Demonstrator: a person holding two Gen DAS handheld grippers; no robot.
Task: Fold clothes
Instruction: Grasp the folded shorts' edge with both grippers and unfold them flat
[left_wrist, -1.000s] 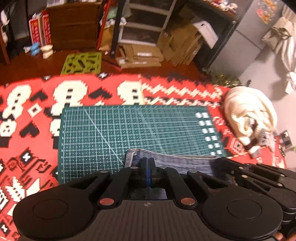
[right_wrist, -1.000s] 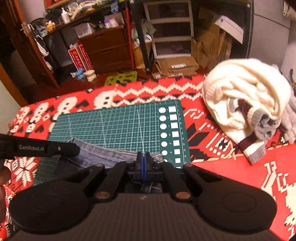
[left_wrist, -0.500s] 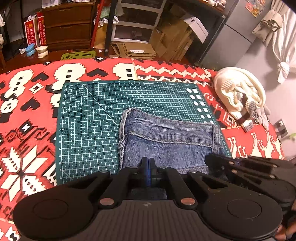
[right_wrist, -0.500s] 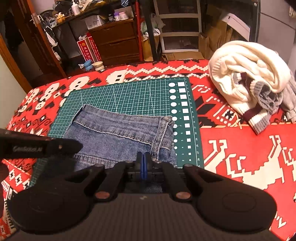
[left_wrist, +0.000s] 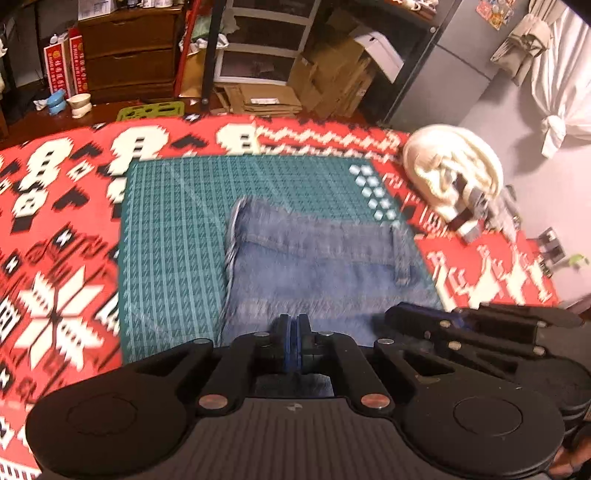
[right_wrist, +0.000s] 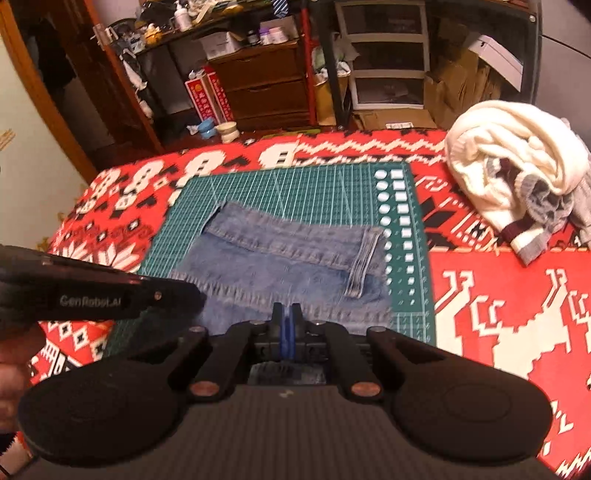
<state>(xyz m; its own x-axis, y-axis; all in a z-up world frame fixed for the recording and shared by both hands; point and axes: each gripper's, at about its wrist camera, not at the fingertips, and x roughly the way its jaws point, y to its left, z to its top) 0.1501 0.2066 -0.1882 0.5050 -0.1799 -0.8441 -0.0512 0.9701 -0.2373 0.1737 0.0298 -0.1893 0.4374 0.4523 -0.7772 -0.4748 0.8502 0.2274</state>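
Tongs on both sides, left tongs (left_wrist: 290, 325) and right tongs (right_wrist: 284, 314), are clamped tight on the jeans (right_wrist: 280, 258) near edge.

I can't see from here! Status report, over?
Left gripper, right gripper shut on jeans. Jeans on green mat. Cream sweater aside, clear.

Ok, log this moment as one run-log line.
left: shut on jeans | right: shut on jeans | jeans on mat | sweater unfolded
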